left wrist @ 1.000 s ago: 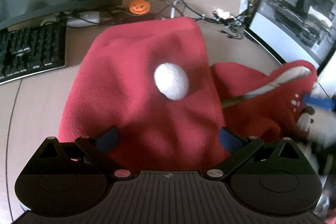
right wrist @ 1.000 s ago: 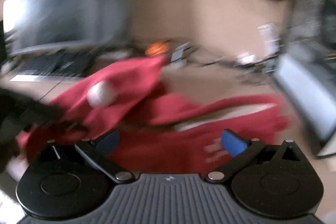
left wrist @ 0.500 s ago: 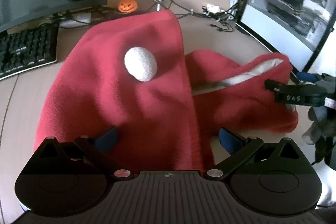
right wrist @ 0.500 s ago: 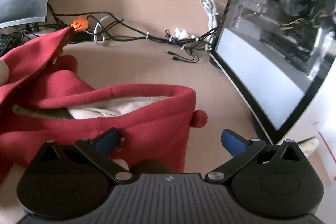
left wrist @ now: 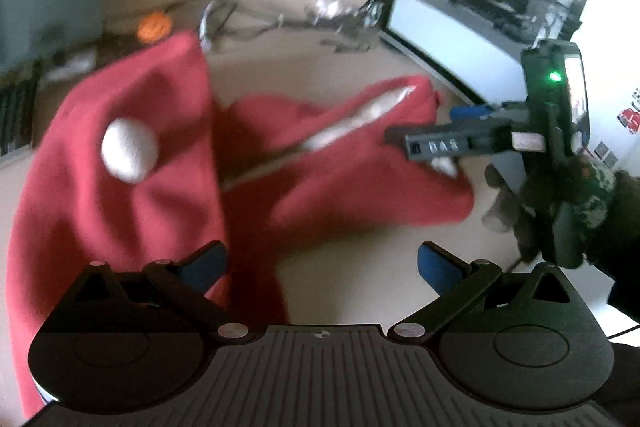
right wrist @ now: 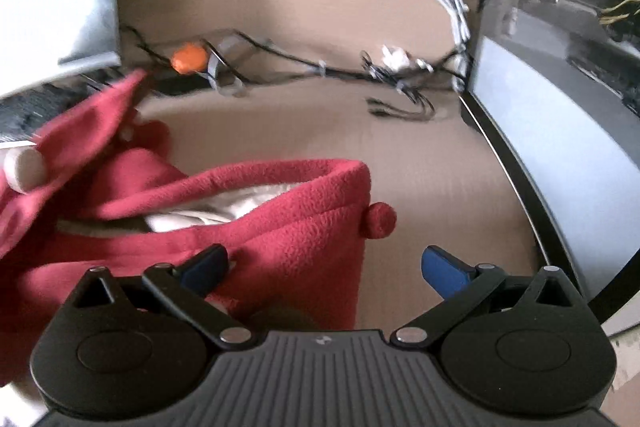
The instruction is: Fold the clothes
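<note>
My left gripper (left wrist: 322,261) has swung rightward off the red fleece garment (left wrist: 128,163), both claws spread wide and empty, right gripper (right wrist: 324,269) over its hem.

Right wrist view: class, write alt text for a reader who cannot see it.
An open right gripper hovers over the corner of a red fleece garment with white lining, lying on a beige desk. Tangled cables and an orange pumpkin ornament sit behind it, a glass-sided computer case to the right.

left wrist view pretty smeared, red fleece garment (left wrist: 152,163) runs off the left edge, keyboard (left wrist: 16,115) just a blurry sliver, cables (left wrist: 320,15) mush, gloved hand (left wrist: 560,203) cut off at right
</note>
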A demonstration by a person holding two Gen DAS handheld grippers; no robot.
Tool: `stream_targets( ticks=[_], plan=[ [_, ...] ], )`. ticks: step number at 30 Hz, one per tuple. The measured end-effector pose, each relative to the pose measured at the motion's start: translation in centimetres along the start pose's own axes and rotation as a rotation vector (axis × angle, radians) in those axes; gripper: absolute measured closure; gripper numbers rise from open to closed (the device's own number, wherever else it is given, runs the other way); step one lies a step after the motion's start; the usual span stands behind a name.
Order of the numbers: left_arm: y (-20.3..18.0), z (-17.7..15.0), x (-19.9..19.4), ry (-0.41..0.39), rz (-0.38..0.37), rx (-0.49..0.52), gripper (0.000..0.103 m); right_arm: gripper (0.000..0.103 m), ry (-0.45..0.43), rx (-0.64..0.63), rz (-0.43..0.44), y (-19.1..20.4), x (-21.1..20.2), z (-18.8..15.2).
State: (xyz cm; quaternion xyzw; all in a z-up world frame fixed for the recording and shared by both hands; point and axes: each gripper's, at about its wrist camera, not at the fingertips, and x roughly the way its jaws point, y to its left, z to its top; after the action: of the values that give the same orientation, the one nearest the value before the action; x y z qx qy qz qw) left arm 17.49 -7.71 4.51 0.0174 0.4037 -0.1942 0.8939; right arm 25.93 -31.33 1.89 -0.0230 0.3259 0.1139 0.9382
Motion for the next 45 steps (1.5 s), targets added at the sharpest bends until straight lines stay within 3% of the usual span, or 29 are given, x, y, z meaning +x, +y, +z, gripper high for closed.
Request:
stream_targets(
  ticks=[6,8,10,11,17,20,23,24,29,32,34,37,45],
  plan=[
    [-4.4,4.1,3.6,-0.082,0.000,0.166,0.000,0.000,-0.101,0.112,0.076,-2.8,-4.5,-0.3],
    [-6.2,5.3,4.8,-0.116,-0.017,0.233,0.000,0.006,-0.116,0.153,0.080,-3.9,-5.4,-0.7],
    [-7.3,6.9,5.9,-0.140,-0.030,0.266,0.000,0.021,-0.096,0.180,0.069,-4.6,-5.7,-1.6],
    [-7.6,7.7,6.4,-0.145,-0.040,0.270,0.000,0.024,-0.079,0.193,0.070,-4.8,-5.7,-2.2],
    [-7.8,12.3,11.3,-0.027,-0.149,0.235,0.000,0.027,-0.007,0.269,0.169,-4.9,-5.8,-5.3],
    [-8.2,13.1,14.2,0.058,-0.146,0.255,0.001,0.027,-0.003,0.236,0.213,-3.3,-5.1,-6.0],
    [-8.6,13.2,15.6,0.109,-0.165,0.245,0.013,0.024,0.001,0.177,0.243,-1.5,-3.6,-6.1],
    [-8.8,13.0,15.6,0.117,-0.166,0.248,0.023,0.023,0.009,0.173,0.256,-1.2,-2.8,-6.2],
    [-10.1,12.5,16.6,0.140,-0.114,0.301,0.024,0.023,0.034,0.186,0.312,-0.4,0.1,-5.9],
    [-10.4,12.3,17.4,0.151,-0.069,0.313,0.037,0.023,0.045,0.189,0.341,-0.1,1.4,-5.8],
    [-10.2,12.2,17.8,0.152,-0.055,0.302,0.049,0.030,0.040,0.176,0.343,0.0,1.4,-5.6],
    [-9.8,12.1,17.9,0.145,-0.052,0.280,0.056,0.040,0.041,0.163,0.345,0.1,1.0,-5.3],
    [-8.0,13.0,14.6,0.062,-0.118,0.191,0.065,0.056,0.003,0.077,0.305,1.8,-1.5,-2.6]
  ],
)
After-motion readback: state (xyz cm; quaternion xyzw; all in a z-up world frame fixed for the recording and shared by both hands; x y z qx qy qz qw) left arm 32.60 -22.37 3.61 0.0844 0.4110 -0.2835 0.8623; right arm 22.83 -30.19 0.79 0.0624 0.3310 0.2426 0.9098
